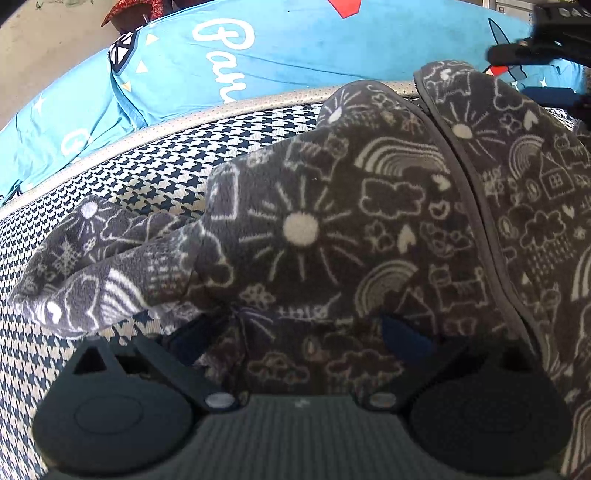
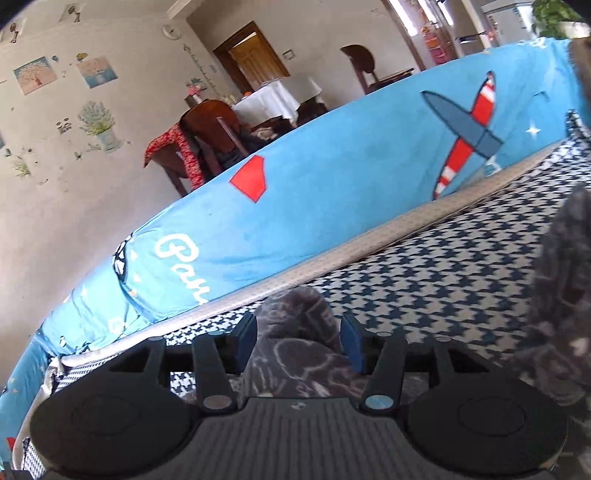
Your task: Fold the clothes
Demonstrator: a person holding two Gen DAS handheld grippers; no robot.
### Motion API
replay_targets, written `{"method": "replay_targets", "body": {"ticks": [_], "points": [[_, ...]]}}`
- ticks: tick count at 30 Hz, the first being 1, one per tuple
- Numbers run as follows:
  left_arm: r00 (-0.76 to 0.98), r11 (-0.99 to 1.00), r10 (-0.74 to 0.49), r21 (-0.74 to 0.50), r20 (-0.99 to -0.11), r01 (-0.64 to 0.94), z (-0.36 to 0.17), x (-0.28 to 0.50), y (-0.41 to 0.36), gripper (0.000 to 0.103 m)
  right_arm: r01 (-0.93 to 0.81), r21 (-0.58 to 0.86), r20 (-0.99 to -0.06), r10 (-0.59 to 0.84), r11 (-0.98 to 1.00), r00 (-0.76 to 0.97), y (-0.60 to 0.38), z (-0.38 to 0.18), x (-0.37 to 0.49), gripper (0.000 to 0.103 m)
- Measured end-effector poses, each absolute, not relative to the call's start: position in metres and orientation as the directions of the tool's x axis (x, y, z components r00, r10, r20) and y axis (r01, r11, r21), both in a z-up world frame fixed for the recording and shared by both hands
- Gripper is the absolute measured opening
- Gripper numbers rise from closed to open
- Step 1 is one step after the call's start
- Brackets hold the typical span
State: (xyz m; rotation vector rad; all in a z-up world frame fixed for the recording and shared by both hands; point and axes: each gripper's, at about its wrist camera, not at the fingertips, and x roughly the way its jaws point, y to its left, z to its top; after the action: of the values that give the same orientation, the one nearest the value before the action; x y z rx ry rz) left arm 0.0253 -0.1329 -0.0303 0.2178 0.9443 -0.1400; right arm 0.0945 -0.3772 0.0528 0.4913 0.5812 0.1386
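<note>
A dark grey fleece garment (image 1: 351, 206) printed with white suns, rainbows and houses lies spread on the houndstooth surface (image 1: 147, 173), one sleeve (image 1: 92, 273) reaching left. My left gripper (image 1: 295, 341) is low at the garment's near edge, open, its blue pads (image 1: 406, 339) wide apart with fleece draped between and over them. In the right wrist view, my right gripper (image 2: 298, 341) is shut on a bunched fold of the same garment (image 2: 295, 332), which fills the gap between the pads (image 2: 245, 339). More fleece (image 2: 565, 295) hangs at the right edge. The right tool's black frame (image 1: 554, 29) shows top right.
A blue cushion (image 2: 332, 177) with white lettering and a red-striped plane runs along the far side, behind a beige trim edge (image 1: 221, 110). Beyond it are wooden chairs (image 2: 210, 129), a white-clothed table (image 2: 280, 92) and a door (image 2: 255, 59). Bare houndstooth (image 2: 443, 258) lies right of the fold.
</note>
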Motion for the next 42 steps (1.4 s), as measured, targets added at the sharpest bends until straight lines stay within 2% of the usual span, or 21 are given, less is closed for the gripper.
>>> {"method": "replay_targets", "body": {"ticks": [12, 13, 14, 16, 20, 25, 32, 36, 42], "points": [[0.584, 0.968, -0.05, 0.105, -0.81, 0.229, -0.026, 0.018, -0.128, 0.103, 0.033, 0.408, -0.589, 0.236, 0.912, 0.773, -0.349, 0.023, 0.123, 0.053], [0.589, 0.968, -0.055, 0.1, -0.806, 0.228, -0.025, 0.017, -0.126, 0.103, 0.031, 0.407, -0.594, 0.239, 0.913, 0.768, -0.349, 0.02, 0.124, 0.051], [0.598, 0.969, -0.061, 0.096, -0.799, 0.227, -0.022, 0.016, -0.125, 0.103, 0.021, 0.408, -0.593, 0.247, 0.913, 0.767, -0.348, 0.019, 0.123, 0.041], [0.616, 0.97, -0.073, 0.087, -0.784, 0.226, -0.017, 0.013, -0.121, 0.103, -0.002, 0.399, -0.587, 0.258, 0.917, 0.768, -0.346, 0.019, 0.121, 0.028], [0.676, 0.97, -0.08, 0.098, -0.732, 0.221, -0.003, 0.007, -0.118, 0.103, -0.05, 0.381, -0.56, 0.274, 0.923, 0.782, -0.339, 0.026, 0.114, 0.018], [0.746, 0.984, -0.072, 0.073, -0.662, 0.16, 0.018, 0.006, -0.101, 0.103, -0.155, 0.333, -0.508, 0.316, 0.93, 0.802, -0.326, 0.044, 0.094, 0.016], [0.766, 1.0, 0.002, 0.013, -0.643, 0.008, 0.028, 0.023, -0.067, 0.103, -0.339, 0.226, -0.479, 0.407, 0.913, 0.778, -0.308, 0.059, 0.049, 0.016], [0.757, 0.999, 0.005, -0.037, -0.654, -0.039, 0.025, 0.031, -0.057, 0.103, -0.455, 0.135, -0.505, 0.456, 0.88, 0.733, -0.289, 0.059, 0.018, 0.016], [0.76, 0.997, -0.014, -0.072, -0.65, -0.043, 0.023, 0.031, -0.06, 0.103, -0.62, -0.044, -0.599, 0.476, 0.783, 0.644, -0.254, 0.037, -0.024, 0.016]]}}
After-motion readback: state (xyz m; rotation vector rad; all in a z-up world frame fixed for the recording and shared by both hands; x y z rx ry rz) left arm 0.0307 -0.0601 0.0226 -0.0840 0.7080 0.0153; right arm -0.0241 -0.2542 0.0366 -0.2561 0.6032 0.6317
